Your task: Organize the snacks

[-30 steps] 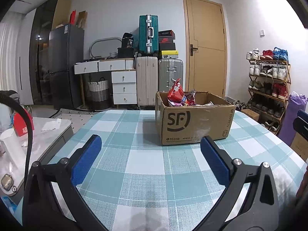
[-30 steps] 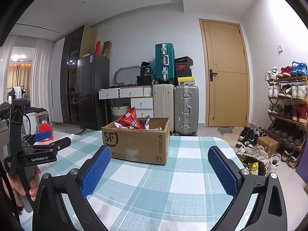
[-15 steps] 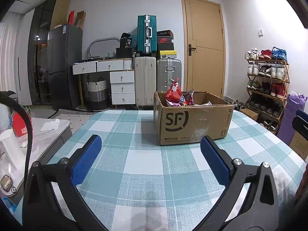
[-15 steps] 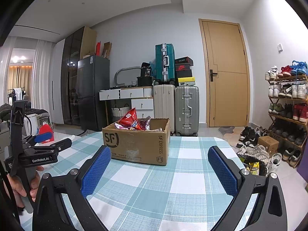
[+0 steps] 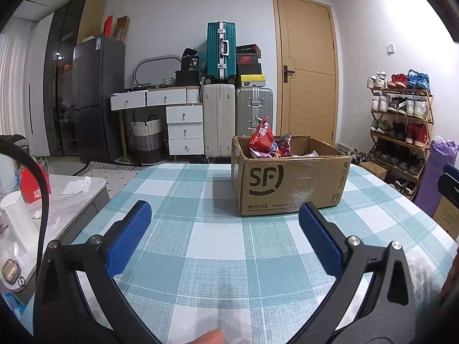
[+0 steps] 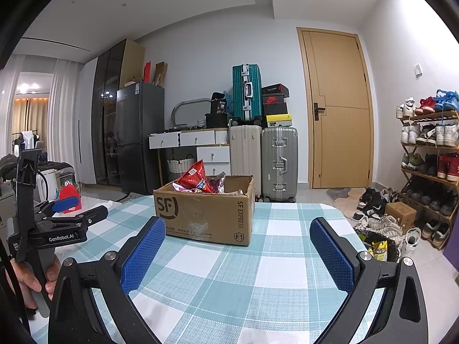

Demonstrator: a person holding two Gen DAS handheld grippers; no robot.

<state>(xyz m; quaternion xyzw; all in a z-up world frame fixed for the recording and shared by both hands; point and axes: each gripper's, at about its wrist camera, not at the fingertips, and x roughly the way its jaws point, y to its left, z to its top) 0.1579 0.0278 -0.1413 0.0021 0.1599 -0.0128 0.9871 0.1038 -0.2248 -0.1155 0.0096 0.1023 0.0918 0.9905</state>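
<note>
A brown cardboard box (image 5: 289, 185) marked SF stands on the checked table (image 5: 218, 246), a little past the middle. Snack packets fill it; a red bag (image 5: 261, 137) sticks up at its left end. My left gripper (image 5: 225, 236) hangs open over the near table, short of the box, with nothing between its blue pads. In the right wrist view the same box (image 6: 206, 215) and red bag (image 6: 195, 177) lie ahead, left of centre. My right gripper (image 6: 236, 250) is open and empty too. A hand holds the left gripper (image 6: 61, 220) at that view's left edge.
A low marble side table (image 5: 34, 200) with a white cup and red carton stands left of the checked table. Behind are suitcases (image 5: 219, 126), a drawer unit, a fridge and a door. A shoe rack (image 5: 401, 123) and floor clutter line the right side.
Both grippers have shifted slightly; the box sits a touch further left in the left wrist view. Both stay open and empty.
</note>
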